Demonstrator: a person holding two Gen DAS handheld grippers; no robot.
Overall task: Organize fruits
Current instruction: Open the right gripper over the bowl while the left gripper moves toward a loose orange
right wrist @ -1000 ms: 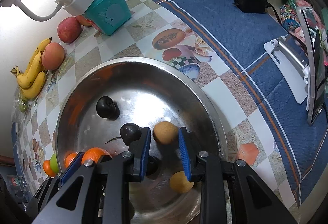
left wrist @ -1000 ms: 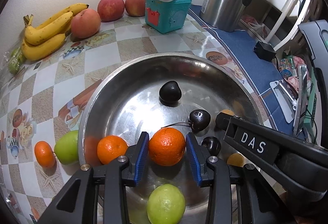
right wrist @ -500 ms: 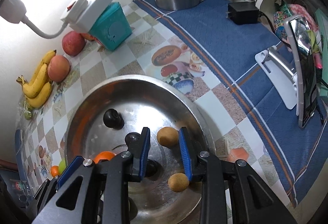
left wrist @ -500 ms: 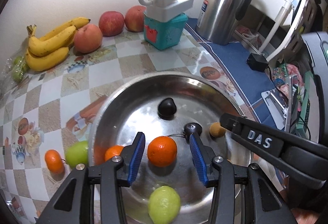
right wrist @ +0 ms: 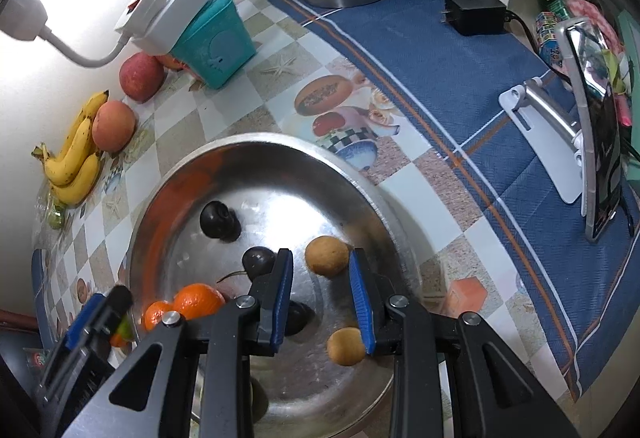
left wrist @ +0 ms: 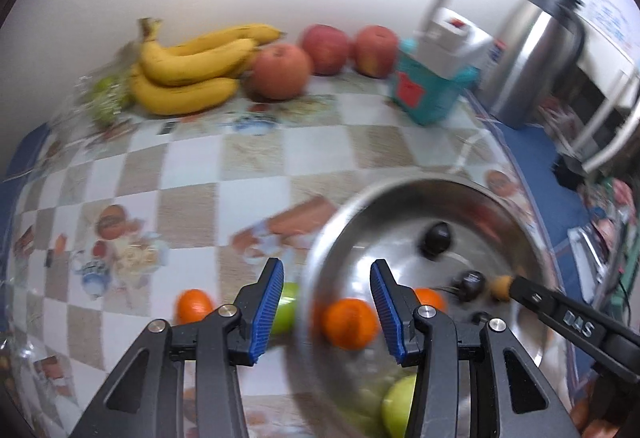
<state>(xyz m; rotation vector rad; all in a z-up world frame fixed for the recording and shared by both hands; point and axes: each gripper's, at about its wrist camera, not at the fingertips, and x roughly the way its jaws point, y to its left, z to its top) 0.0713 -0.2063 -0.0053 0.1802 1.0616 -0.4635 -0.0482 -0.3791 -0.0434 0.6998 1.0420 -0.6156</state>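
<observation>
Item: steel basin (right wrist: 360,181) on the bench (left wrist: 256,161), holding two oranges (right wrist: 198,300), dark plums (right wrist: 218,220), two small brown fruits (right wrist: 326,254) and a green fruit (left wrist: 398,410). Outside it, just beside the rim, lie one small orange (left wrist: 194,305) and one green fruit (left wrist: 286,308); bananas (left wrist: 192,69) and apples (left wrist: 280,71) sit well apart by the wall. Left gripper (left wrist: 326,312): jaws parted and empty, straddling the basin rim above the nearer orange. Right gripper (right wrist: 320,296): jaws drawn narrow, nothing pressed between them, hovering over the basin floor near the brown fruits. Hazards, as judged: left view blurred, so aim at the loose fruit is uncertain; a jaw could strike the rim and jolt the basin, setting round fruit rolling; the loose orange could be nudged off along the slick cloth; both grippers work close together and could collide.
</observation>
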